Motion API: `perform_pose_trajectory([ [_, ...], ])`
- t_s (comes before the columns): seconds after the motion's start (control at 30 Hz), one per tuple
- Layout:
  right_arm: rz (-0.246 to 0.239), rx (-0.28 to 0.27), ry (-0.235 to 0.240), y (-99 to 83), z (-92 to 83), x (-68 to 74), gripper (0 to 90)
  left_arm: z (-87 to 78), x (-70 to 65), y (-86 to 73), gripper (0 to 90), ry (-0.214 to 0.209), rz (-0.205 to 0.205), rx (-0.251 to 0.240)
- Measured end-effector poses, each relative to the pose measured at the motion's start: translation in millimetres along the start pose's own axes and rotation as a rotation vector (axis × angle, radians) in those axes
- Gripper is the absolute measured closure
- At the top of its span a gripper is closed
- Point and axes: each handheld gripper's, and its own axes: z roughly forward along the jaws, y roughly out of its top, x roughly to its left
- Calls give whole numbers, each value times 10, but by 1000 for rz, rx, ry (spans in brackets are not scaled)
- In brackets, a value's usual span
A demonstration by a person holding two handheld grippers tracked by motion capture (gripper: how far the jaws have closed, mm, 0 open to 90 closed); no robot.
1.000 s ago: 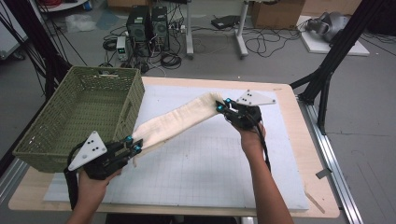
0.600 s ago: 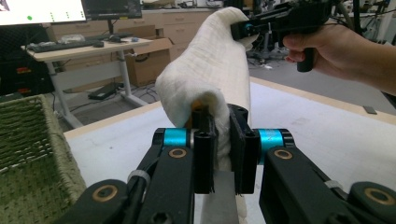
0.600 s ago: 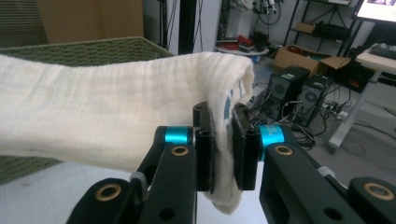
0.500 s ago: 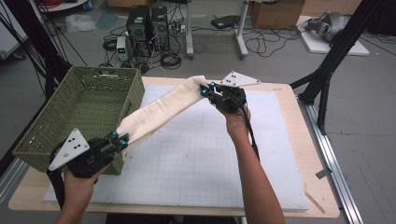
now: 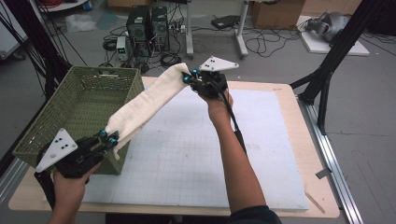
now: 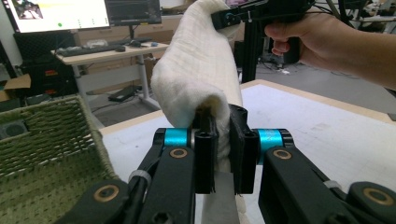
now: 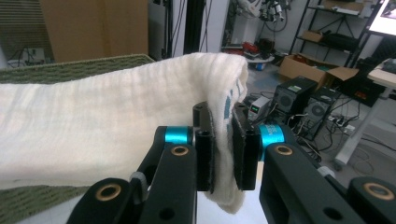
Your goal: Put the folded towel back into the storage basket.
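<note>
We hold a cream towel (image 5: 144,105) strung between both grippers, running from the lower left to the upper centre of the high view, clear of the table (image 5: 289,154) and just above the near right corner of the green basket (image 5: 74,107). The left gripper (image 5: 109,138) has its jaws nearly closed on one end; the right gripper (image 5: 189,79) pinches the other end the same way. The cloth looks light and soft: it sags a little mid-span and folds over the jaws. We judge that gripping a bunched end, well inside the edge, keeps it from slipping out.
</note>
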Motion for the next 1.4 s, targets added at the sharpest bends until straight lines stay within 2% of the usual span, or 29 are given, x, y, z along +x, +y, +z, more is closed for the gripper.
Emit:
perform_pose_trajectory([
  [0.27, 2, -12, 9, 138, 231, 100, 818, -127, 81, -13, 819, 36, -15, -6],
  [0.33, 2, -27, 11, 186, 344, 142, 818, -153, 104, -18, 819, 46, -20, -8],
  [0.47, -4, -12, 14, 267, 500, 199, 818, -197, 138, -20, 820, 62, -20, -7],
  [0.63, -19, -15, 20, 403, 671, 270, 818, -242, 180, -28, 821, 79, -28, -14],
  [0.97, -23, -9, 30, 534, 948, 386, 818, -328, 268, -46, 821, 114, -46, -25],
  [1.1, -32, -21, 37, 625, 1102, 467, 818, -374, 327, -60, 821, 134, -62, -33],
  [1.4, -33, -16, 51, 670, 1325, 583, 818, -404, 368, -127, 821, 175, -46, -2],
])
